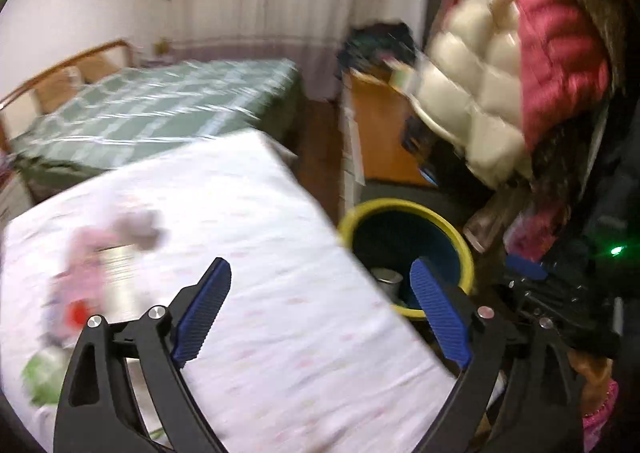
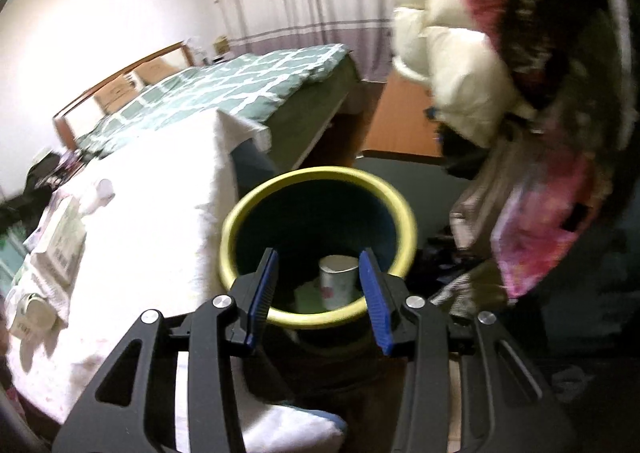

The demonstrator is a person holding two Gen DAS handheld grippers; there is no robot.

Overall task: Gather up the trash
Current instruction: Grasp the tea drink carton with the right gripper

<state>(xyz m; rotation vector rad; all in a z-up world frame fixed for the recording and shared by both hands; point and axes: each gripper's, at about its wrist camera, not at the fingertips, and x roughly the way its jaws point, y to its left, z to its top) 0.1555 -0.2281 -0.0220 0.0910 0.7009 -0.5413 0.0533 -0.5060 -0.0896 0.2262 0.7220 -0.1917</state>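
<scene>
Trash is partly in already: there's a can (image 2: 338, 281) sitting down in the yellow-rimmed bin (image 2: 320, 177), with something pale and flat beside it that's too murky to name. Your right tongs (image 2: 320, 293) hang right over the bin's mouth, prongs apart with nothing between them. Your left tongs (image 1: 320, 309) are spread wide and empty too, over the corner of the white-covered desk (image 1: 260, 213).

Plenty left though. On the desk's left side there's another can (image 1: 118, 277), a pinkish crumpled thing (image 1: 92, 249) and something green (image 1: 42, 373), all badly smeared in the left view. The right view shows paper packets (image 2: 60, 241) and a small tub (image 2: 34, 313) near that edge.

Heads up: puffy jackets (image 1: 500, 73) hang close above the bin, and the desk corner sits just beside its rim, so it's a tight spot to swing through.
</scene>
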